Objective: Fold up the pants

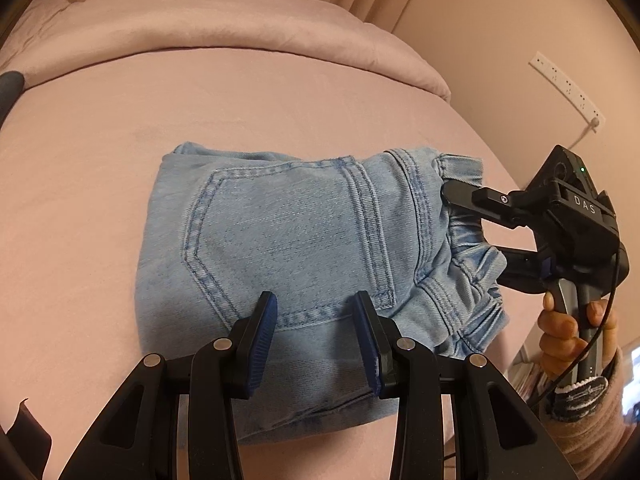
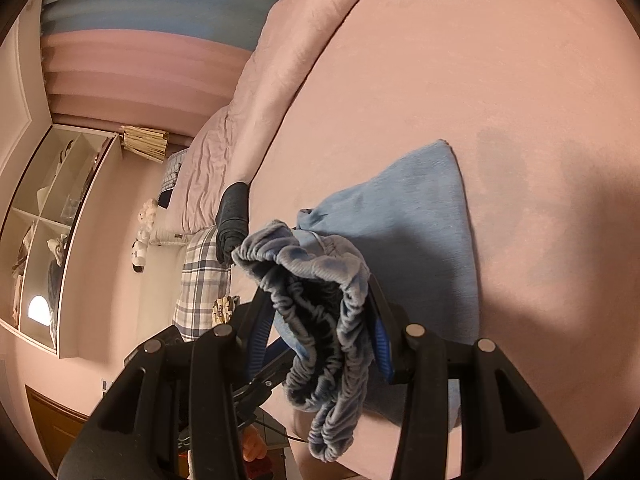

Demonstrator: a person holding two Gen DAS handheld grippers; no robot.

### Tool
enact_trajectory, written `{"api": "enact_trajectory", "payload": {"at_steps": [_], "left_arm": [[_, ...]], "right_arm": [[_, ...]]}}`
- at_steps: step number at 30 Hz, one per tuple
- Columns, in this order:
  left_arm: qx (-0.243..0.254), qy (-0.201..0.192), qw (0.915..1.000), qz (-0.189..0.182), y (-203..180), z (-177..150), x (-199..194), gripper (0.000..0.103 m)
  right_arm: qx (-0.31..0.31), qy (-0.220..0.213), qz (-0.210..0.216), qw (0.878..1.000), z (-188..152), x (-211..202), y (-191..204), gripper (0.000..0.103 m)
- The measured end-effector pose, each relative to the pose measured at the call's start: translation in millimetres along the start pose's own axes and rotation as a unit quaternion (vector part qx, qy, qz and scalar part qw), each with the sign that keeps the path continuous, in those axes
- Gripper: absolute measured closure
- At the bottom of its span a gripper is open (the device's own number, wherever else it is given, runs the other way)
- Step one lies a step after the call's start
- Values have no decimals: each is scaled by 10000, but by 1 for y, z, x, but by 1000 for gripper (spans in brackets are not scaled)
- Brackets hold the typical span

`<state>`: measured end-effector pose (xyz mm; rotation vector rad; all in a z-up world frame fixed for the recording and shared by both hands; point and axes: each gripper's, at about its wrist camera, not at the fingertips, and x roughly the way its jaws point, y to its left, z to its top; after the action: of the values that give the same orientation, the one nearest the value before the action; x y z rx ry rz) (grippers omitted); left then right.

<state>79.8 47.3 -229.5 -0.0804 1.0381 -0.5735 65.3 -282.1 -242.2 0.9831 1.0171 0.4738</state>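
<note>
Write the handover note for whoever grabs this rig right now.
Left tongs: open, hovering over the near edge of the jeans, holding nothing.
Right tongs: straddling the elastic waistband; grip not clearly shut.
Jeans lie on the pink bed, already folded into a compact stack, back pocket up.
Left: tidy or release the waistband, then withdraw both tongs.

text: "DAS" | on: black body of right tongs (image 1: 472,224) | other readable text: none
</note>
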Motion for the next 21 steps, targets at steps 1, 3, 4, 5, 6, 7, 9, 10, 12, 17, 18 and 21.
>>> {"api": "enact_trajectory", "payload": {"at_steps": [1,3,4,5,6,7,9,10,12,17,18,21], "left_arm": [[6,9,10000,8,-1,-1,1,66],[26,38,10000,33,-2,-1,4,66],[41,64,10000,47,-3,-1,5,66],[56,90,9999,67,-3,-1,7,66],[74,118,9999,88,-4,-2,9,66],[95,153,9998,121,-4,-2,11,66],[136,187,9996,157,-6,0,15,66],[166,202,9995,179,-8,2,17,66],[203,217,9993,207,-10,3,19,66],[300,257,9989,260,-14,4,25,61],[325,261,9987,281,-15,5,26,61],[351,273,9985,311,-18,5,29,61]], "right_arm": [[18,3,-3,10000,0,0,-2,59],[61,8,-16,10000,0,1,-5,59],[84,10,-34,10000,0,1,-6,59],[104,12,-80,9999,1,1,-8,59],[119,12,-157,9998,1,1,-10,58],[126,5,-206,9997,0,2,-10,57],[82,2,-353,9993,0,1,-11,54],[52,-19,-452,9990,0,0,-11,53],[-7,-84,-653,9978,0,-3,-11,52],[-256,-192,-905,9954,-2,-7,-6,50],[-322,-232,-975,9944,-3,-8,-4,50],[-578,-429,-1225,9899,-3,-16,5,49]]}}
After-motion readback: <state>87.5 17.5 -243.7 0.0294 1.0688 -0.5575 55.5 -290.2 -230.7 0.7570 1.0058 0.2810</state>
